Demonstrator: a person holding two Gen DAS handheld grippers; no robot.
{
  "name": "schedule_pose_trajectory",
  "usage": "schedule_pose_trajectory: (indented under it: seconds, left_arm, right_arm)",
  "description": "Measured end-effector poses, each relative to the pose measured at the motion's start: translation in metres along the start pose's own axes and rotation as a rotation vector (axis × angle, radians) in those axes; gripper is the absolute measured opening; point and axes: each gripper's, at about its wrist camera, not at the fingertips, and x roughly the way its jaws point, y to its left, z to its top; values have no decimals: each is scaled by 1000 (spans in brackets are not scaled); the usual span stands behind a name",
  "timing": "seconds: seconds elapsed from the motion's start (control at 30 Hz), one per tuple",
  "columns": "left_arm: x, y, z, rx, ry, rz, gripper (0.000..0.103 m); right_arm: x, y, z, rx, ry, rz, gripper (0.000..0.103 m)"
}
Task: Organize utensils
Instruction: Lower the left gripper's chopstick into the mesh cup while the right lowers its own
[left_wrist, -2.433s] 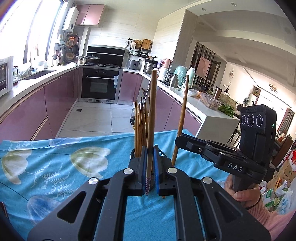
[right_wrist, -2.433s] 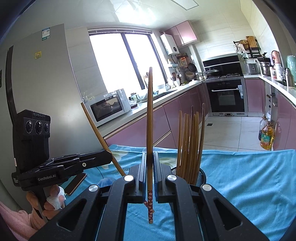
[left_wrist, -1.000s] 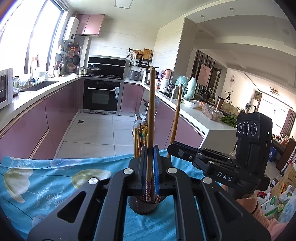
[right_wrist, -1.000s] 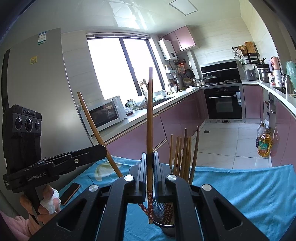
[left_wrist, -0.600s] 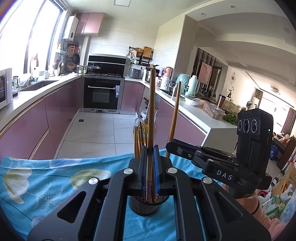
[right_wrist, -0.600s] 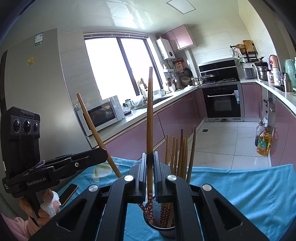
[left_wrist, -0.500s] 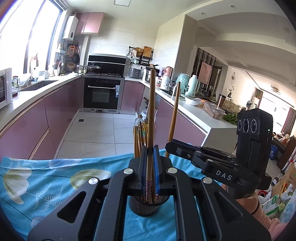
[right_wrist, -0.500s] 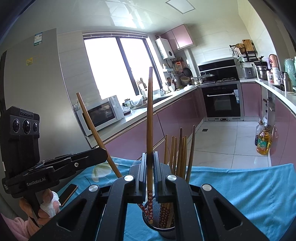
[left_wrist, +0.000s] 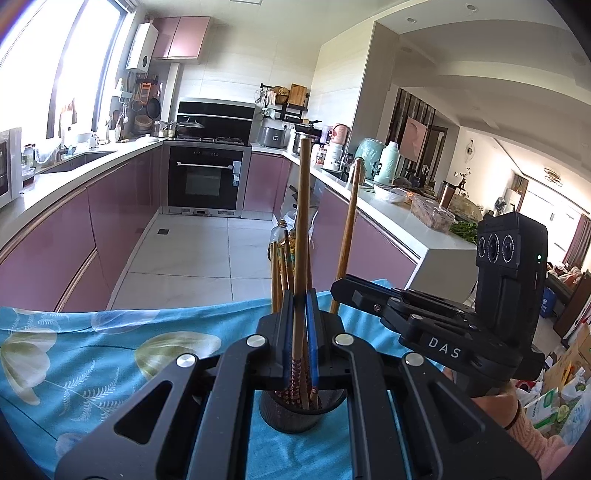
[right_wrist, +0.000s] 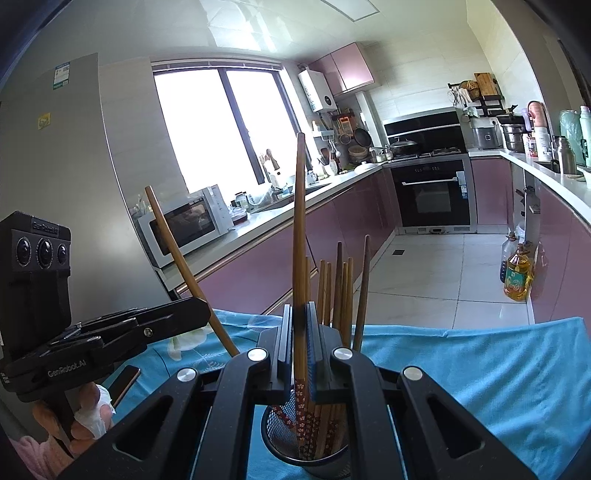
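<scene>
Both my tongs grip one chopstick each, left tongs (left_wrist: 299, 345) and right tongs (right_wrist: 300, 350), lower ends inside the crowded mesh holder (right_wrist: 275, 428).

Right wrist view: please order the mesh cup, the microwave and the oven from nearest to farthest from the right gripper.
1. Mesh cup: directly below the right gripper.
2. Microwave: on the left counter.
3. Oven: at the far wall, right of centre.

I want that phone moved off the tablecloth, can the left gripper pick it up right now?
Probably not yet. The left gripper has its jaws shut on a chopstick whose patterned end is down in the mesh holder. The phone lies on the tablecloth beside it.
</scene>
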Motion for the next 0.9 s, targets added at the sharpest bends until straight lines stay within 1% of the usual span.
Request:
schedule_pose_trajectory:
  seconds: [0.23, 0.5, 0.9]
  left_arm:
    - [11, -1, -2, 26, 41, 1, 7]
    - [28, 3, -12, 45, 113, -1, 7]
    - [52, 6, -17, 61, 168, -5, 7]
  right_arm:
    - [11, -3, -10, 10, 43, -8, 6]
    - [17, -7, -24, 16, 97, -12, 6]
    - [28, -8, -31, 22, 137, -18, 6]
